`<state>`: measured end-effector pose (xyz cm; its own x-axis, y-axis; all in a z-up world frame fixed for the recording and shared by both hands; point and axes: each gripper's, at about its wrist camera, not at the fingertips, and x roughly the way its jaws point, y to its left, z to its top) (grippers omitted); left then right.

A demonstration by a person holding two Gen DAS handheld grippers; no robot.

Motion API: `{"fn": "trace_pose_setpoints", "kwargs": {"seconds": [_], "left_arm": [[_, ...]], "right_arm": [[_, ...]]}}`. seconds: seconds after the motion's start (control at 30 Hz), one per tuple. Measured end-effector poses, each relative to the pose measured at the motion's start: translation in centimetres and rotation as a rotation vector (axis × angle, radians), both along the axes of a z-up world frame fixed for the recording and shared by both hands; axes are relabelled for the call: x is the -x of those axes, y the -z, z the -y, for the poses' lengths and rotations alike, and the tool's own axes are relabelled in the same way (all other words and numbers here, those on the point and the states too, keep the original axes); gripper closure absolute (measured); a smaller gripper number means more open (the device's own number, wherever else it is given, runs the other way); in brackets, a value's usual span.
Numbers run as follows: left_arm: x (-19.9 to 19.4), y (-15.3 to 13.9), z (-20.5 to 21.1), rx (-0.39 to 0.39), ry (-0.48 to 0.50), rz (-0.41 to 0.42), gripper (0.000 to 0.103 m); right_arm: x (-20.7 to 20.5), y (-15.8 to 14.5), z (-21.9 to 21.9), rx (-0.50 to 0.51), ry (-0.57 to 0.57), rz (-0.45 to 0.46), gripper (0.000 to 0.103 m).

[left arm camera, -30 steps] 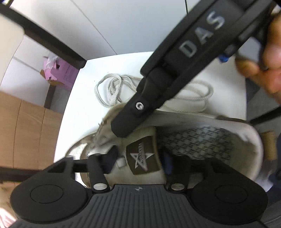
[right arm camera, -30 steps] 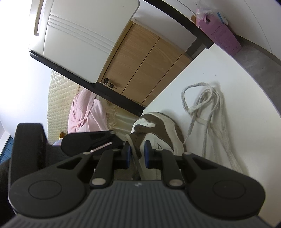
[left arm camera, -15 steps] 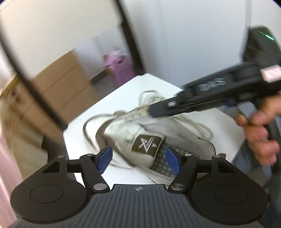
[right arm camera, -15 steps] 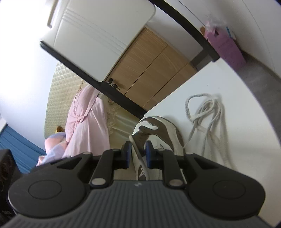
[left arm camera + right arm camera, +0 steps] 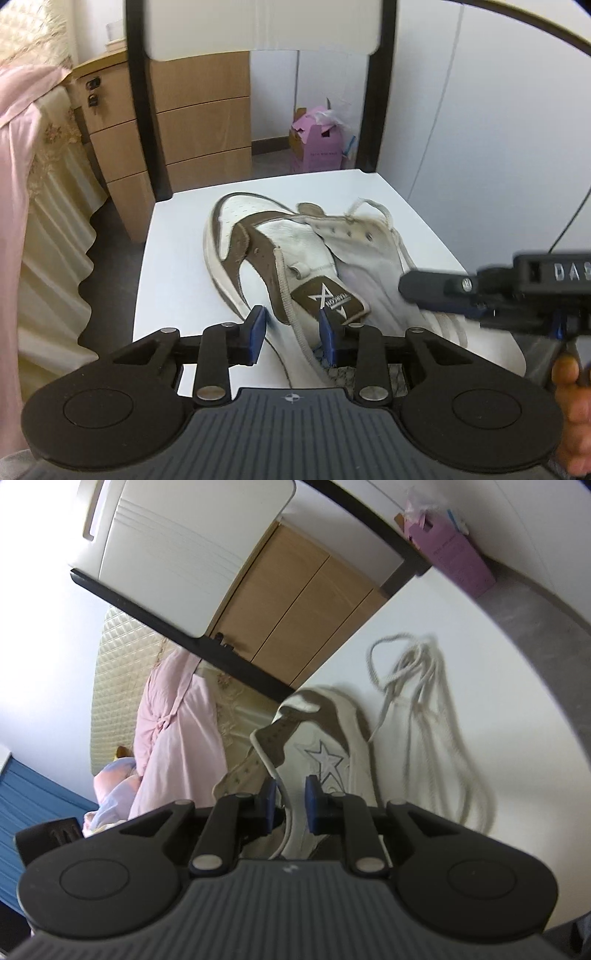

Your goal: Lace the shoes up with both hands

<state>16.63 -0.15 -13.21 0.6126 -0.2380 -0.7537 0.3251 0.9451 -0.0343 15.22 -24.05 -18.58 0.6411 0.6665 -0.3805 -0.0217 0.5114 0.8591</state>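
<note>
The white table (image 5: 166,258) carried a brown-and-white sneaker (image 5: 258,243) lying with its toe pointing away from the person and its heel toward both cameras, so its long axis ran roughly straight ahead of the left gripper (image 5: 291,332). A loose coil of shoelace (image 5: 436,716) lay on the table well to the sneaker's outer side, nearer the right hand. One lace strand (image 5: 291,314) ran back along the brown eyelet flap, past the tongue label (image 5: 328,299), and between the left gripper's blue pads (image 5: 255,332). Those jaws were closing, the strand between them but not visibly pinched. The right gripper (image 5: 290,805) stood nearly closed at the collar of the sneaker (image 5: 321,753), a cord-like edge in its narrow gap; whether it gripped this could not be told. The left gripper seemed better placed for the strand.
</note>
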Motion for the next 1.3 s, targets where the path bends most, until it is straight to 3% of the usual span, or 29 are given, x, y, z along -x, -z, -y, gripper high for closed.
{"fn": "trace_pose_setpoints", "kwargs": {"seconds": [0.23, 0.37, 0.47, 0.5, 0.53, 0.57, 0.7, 0.83, 1.03, 1.3], "left_arm": [[0.1, 0.0, -1.0, 0.009, -0.017, 0.019, 0.067], [0.1, -0.2, -1.8, 0.078, -0.021, 0.012, 0.067], [0.5, -0.9, -2.2, 0.125, -0.005, 0.041, 0.060], [0.8, -1.2, -2.3, 0.136, -0.005, 0.057, 0.052], [1.0, -1.4, -2.4, 0.146, -0.007, 0.071, 0.045], [1.2, -1.6, -2.6, 0.163, -0.002, 0.083, 0.045], [0.8, -1.2, -2.5, 0.197, 0.030, 0.064, 0.045], [0.4, -0.8, -2.1, 0.234, 0.057, 0.037, 0.046], [-0.5, 0.0, -2.4, 0.245, 0.027, -0.002, 0.062], [-1.2, -0.1, -3.8, 0.240, -0.048, 0.003, 0.064]], "right_arm": [[-0.3, -0.3, -1.5, 0.013, -0.048, 0.007, 0.083], [-1.2, -0.4, -0.4, -0.032, -0.003, 0.017, 0.080], [-2.6, -0.4, 0.1, -0.011, 0.032, 0.032, 0.059], [-3.1, -0.2, 0.3, -0.008, 0.043, 0.028, 0.053], [-3.7, 0.0, 0.4, -0.003, 0.052, 0.025, 0.050], [-4.1, 0.1, 0.5, 0.005, 0.062, 0.025, 0.047], [-5.0, 0.4, 1.0, -0.033, 0.090, 0.030, 0.050], [-5.0, 0.7, 0.4, -0.053, 0.030, 0.026, 0.056], [-4.5, 0.8, 0.1, -0.065, -0.018, 0.023, 0.057], [-3.3, 0.6, -1.8, -0.086, -0.121, 0.000, 0.062]]}}
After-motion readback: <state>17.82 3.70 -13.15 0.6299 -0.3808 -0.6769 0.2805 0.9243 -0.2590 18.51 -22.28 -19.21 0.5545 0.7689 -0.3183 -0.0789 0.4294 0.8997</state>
